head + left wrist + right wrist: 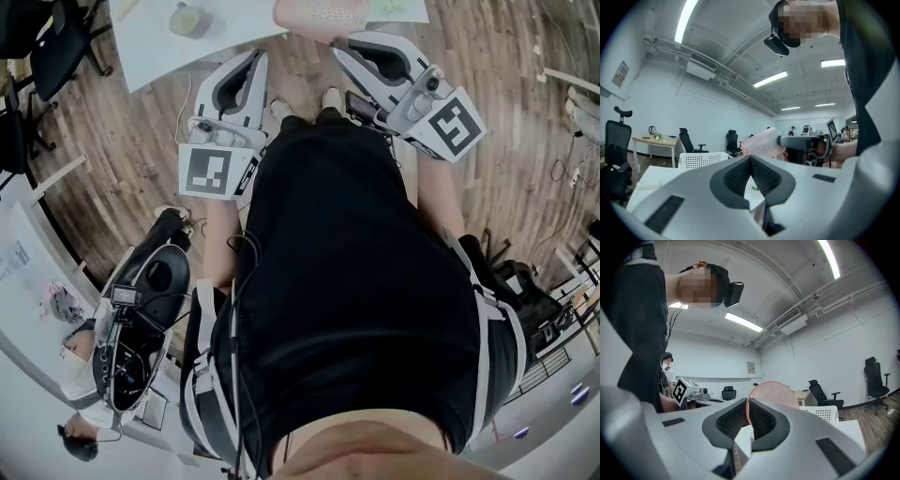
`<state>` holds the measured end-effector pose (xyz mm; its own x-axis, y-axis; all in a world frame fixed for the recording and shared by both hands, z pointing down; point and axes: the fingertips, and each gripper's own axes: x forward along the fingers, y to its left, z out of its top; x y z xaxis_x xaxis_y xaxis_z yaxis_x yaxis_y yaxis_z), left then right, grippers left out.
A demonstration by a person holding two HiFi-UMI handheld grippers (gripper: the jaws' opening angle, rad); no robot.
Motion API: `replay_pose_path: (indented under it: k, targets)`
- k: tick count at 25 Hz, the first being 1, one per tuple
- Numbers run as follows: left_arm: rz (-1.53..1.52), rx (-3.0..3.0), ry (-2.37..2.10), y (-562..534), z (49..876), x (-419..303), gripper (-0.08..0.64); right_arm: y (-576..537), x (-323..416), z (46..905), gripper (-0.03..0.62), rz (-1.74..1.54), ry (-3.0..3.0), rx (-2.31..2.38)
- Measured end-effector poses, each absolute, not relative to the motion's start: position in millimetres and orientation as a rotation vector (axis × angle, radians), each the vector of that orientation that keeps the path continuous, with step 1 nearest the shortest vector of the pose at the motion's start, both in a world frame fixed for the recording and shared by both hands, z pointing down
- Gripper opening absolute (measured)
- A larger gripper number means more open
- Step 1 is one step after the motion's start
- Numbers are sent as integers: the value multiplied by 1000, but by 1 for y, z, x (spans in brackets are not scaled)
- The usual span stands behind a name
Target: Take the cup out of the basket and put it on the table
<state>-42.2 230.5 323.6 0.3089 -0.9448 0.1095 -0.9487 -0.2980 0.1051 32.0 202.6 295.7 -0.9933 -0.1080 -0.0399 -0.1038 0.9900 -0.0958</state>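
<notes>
No words, brands or numbers could be read anywhere. The white cube behind the left fingers and its twin cube behind the right fingers bore only black square marker patterns, not letters. A small framed poster hung on the white wall, high and far left of the left fingers, its print too small. A pale wall notice just above the right fingers was equally illegible.
</notes>
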Motion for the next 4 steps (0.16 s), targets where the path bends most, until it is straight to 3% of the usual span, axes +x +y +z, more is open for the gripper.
replay_pose_path:
  k: [4]
  targets:
    - [44,2419,-1757,224,324,-34,20,195,38,299,32,-151,3097,-180]
